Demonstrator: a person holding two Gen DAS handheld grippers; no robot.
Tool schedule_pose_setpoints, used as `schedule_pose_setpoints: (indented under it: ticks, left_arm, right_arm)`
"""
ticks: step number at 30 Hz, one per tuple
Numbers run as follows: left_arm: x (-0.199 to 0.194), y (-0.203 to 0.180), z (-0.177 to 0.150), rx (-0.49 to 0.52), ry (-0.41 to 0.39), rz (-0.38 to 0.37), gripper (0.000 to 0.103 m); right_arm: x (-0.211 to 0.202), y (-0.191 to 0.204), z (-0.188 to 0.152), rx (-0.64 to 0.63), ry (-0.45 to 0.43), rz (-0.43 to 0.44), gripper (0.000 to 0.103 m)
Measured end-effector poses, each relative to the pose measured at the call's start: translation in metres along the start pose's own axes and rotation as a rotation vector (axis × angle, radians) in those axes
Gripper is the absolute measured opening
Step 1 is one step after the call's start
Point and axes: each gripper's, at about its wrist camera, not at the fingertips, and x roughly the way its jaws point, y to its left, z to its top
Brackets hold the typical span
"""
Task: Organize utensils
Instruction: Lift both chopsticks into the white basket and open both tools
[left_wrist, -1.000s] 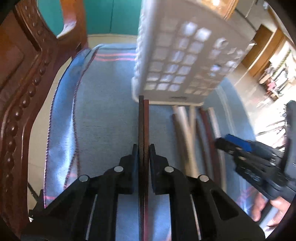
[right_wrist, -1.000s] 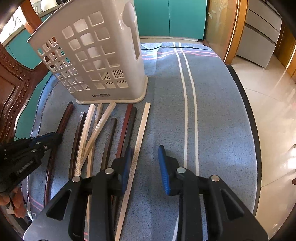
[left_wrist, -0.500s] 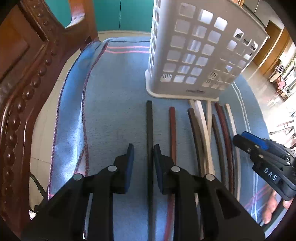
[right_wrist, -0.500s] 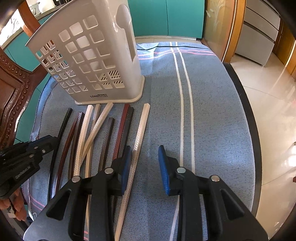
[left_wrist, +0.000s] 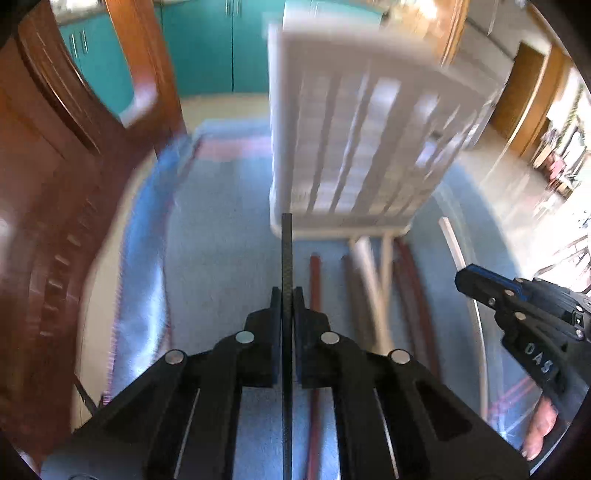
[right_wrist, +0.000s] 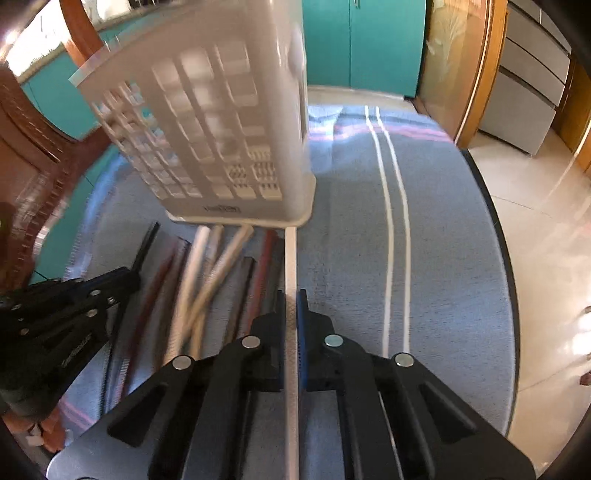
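Black chopstick (left_wrist: 286, 258) pinched between my left gripper (left_wrist: 287, 295) pads, running straight up the middle of the left wrist view; its near end is cut off at the bottom of the frame, its far tip overlaps the base of the white basket (left_wrist: 354, 147). Basket is motion-blurred, holes smeared into streaks, top rim cut off. Loose chopsticks (left_wrist: 373, 280) lie on the blue cloth (left_wrist: 221, 258) just in front of the basket, blurred, count unclear. My right gripper (left_wrist: 476, 282) shows at the right edge, partly cut off; a white stick (left_wrist: 458, 254) runs through it. Fingertips of a hand (left_wrist: 539, 432) visible under it. Carved wooden chair (left_wrist: 48, 221) on the left, blurred.

Right wrist view: white chopstick (right_wrist: 291, 266) clamped between my right gripper (right_wrist: 291, 302) pads, far tip at the basket's (right_wrist: 207, 129) near right corner, near end hidden under the gripper body. Remaining chopsticks (right_wrist: 221, 273) fanned on the cloth (right_wrist: 443, 258) left of it, smeared. Left gripper (right_wrist: 122, 278) at the left edge with the black stick (right_wrist: 147, 240) poking out ahead. Table's right edge (right_wrist: 506, 258) shows beyond the cloth, tiled floor past it.
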Motion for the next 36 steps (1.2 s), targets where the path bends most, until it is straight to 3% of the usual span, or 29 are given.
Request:
schedule_pose_setpoints:
  ticks: [5, 10, 11, 14, 16, 18, 19, 21, 29, 35, 36]
  left_arm:
    - [-0.093, -0.008, 0.013, 0.006, -0.220, -0.050, 0.007]
    - [-0.187, -0.013, 0.038, -0.012, -0.546, -0.076, 0.007]
    - [-0.207, -0.011, 0.045, -0.035, -0.646, -0.087, 0.007]
    - [-0.230, 0.002, 0.056, -0.127, -0.844, -0.111, 0.007]
    - [-0.235, 0.009, 0.061, -0.188, -0.923, -0.088, 0.007]
    - [-0.216, 0.014, 0.071, -0.225, -0.917, -0.037, 0.007]
    - [-0.204, 0.017, 0.075, -0.233, -0.901, -0.028, 0.007]
    - [-0.179, 0.020, 0.084, -0.250, -0.833, -0.025, 0.007]
    - [-0.116, 0.006, 0.097, -0.182, -0.674, 0.004, 0.007]
    - [-0.105, 0.022, 0.090, -0.195, -0.627, -0.014, 0.007]
    - [-0.106, 0.024, 0.086, -0.194, -0.630, -0.013, 0.007]
  right_arm:
    - [-0.090, -0.014, 0.006, 0.021, -0.169, 0.125, 0.006]
    - [-0.175, -0.018, 0.020, 0.015, -0.360, 0.193, 0.006]
    - [-0.191, -0.019, 0.026, 0.024, -0.407, 0.208, 0.006]
    - [-0.223, -0.024, 0.046, 0.048, -0.547, 0.259, 0.006]
    - [-0.241, -0.030, 0.059, 0.103, -0.676, 0.304, 0.006]
    - [-0.247, -0.033, 0.067, 0.129, -0.782, 0.308, 0.006]
    - [-0.244, -0.032, 0.071, 0.143, -0.833, 0.267, 0.006]
    - [-0.232, -0.032, 0.078, 0.156, -0.850, 0.199, 0.006]
    - [-0.148, -0.016, 0.088, 0.096, -0.709, 0.116, 0.006]
    - [-0.137, -0.005, 0.081, 0.068, -0.642, 0.057, 0.007]
    - [-0.140, -0.007, 0.080, 0.069, -0.640, 0.053, 0.013]
